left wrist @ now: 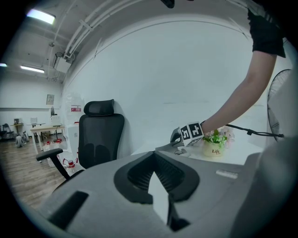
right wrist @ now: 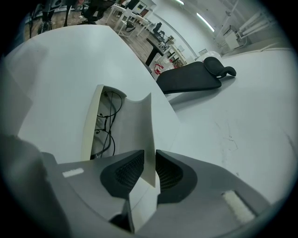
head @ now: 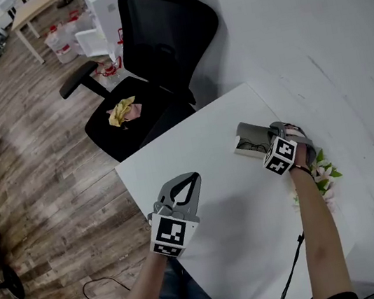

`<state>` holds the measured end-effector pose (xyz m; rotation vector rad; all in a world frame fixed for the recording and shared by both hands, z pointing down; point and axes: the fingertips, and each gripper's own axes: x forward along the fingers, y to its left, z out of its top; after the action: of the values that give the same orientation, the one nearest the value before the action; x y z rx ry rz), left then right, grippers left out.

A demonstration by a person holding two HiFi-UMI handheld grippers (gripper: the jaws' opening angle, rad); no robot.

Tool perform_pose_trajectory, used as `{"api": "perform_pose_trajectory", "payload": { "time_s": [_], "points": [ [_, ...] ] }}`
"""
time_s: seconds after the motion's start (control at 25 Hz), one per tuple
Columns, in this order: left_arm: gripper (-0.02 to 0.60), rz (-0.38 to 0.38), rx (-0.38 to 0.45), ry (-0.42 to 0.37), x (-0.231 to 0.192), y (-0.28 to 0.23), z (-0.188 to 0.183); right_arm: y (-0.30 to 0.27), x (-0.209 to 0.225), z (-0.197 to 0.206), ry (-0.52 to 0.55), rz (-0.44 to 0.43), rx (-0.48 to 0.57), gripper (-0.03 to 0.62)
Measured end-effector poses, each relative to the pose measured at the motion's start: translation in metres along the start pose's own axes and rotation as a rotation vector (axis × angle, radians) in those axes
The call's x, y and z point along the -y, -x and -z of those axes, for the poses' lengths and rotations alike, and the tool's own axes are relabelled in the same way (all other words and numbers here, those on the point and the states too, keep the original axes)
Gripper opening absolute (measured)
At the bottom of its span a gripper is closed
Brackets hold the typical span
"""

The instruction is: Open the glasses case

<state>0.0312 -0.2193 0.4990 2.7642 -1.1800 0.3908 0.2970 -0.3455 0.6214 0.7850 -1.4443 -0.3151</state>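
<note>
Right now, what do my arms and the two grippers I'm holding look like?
The left hand-held gripper and the right hand-held gripper are grey plastic with dark ribbed pads; each carries a cube of black-and-white square markers. A thin black cable trails from the right one. The right arm wears a short black sleeve.

Your glasses case (head: 251,140) is lying open near the far right edge of the table (head: 206,177), with its pale grey lid (right wrist: 139,135) standing upright off the base. Thin dark-framed glasses (right wrist: 104,126) are resting inside its cream lining.
</note>
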Motion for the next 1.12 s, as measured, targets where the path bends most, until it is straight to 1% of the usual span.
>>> {"api": "perform_pose_trajectory", "payload": {
  "time_s": [0.12, 0.24, 0.48, 0.6, 0.76, 0.92, 1.0, 1.12],
  "points": [
    [0.008, 0.001, 0.002, -0.002, 0.001, 0.000, -0.001, 0.003, -0.003, 0.001, 0.007, -0.014, 0.007, 0.086],
    [0.009, 0.007, 0.009, -0.002, 0.003, -0.001, -0.004, 0.009, -0.003, 0.003, 0.011, -0.018, 0.011, 0.091],
    [0.009, 0.022, 0.035, -0.016, 0.012, 0.000, -0.019, 0.037, 0.011, 0.002, -0.045, 0.014, 0.047, 0.094],
    [0.008, 0.029, 0.053, -0.024, 0.015, 0.001, -0.030, 0.059, 0.022, -0.006, -0.126, 0.054, 0.094, 0.072],
    [0.009, 0.044, 0.078, -0.047, 0.022, 0.002, -0.046, 0.094, 0.035, -0.019, -0.277, 0.119, 0.180, 0.046],
    [0.009, 0.056, 0.103, -0.070, 0.029, 0.007, -0.062, 0.139, 0.043, -0.032, -0.395, 0.204, 0.276, 0.028],
    [0.008, 0.061, 0.118, -0.078, 0.032, 0.010, -0.071, 0.164, 0.043, -0.039, -0.459, 0.245, 0.333, 0.021],
    [0.009, 0.076, 0.132, -0.097, 0.038, 0.013, -0.082, 0.200, 0.041, -0.046, -0.586, 0.295, 0.439, 0.006]
  ]
}}
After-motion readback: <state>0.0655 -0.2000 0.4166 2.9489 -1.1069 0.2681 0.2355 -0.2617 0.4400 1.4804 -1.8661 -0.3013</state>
